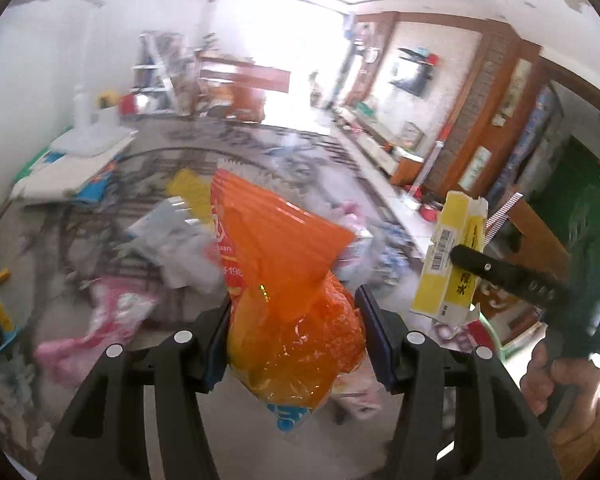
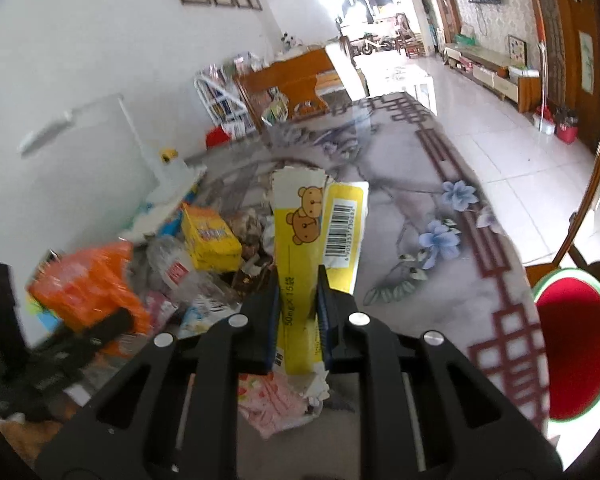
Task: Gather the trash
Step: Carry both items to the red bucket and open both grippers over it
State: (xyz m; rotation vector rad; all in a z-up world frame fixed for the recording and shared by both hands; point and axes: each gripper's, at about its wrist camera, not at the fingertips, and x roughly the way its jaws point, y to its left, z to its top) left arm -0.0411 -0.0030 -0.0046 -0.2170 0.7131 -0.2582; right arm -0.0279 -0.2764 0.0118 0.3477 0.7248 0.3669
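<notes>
My left gripper [image 1: 296,320] is shut on an orange plastic snack bag [image 1: 284,264], which bulges between the pads above the table. My right gripper [image 2: 298,312] is shut on a flattened yellow box [image 2: 320,240] with a bear drawing and a barcode, held upright. In the left wrist view the same yellow box [image 1: 448,256] shows at the right, pinched by the right gripper [image 1: 460,254], with a person's hand [image 1: 560,380] on its handle. In the right wrist view the orange bag [image 2: 88,284] and the blurred left gripper appear at the lower left.
A trash pile on the flower-patterned table [image 2: 420,280] includes a yellow carton [image 2: 210,238], a crushed clear bottle [image 2: 176,268] and pink wrappers [image 2: 276,404]. A red-seated stool [image 2: 572,344] stands at the table's right. A white lamp base [image 1: 92,136] sits far left.
</notes>
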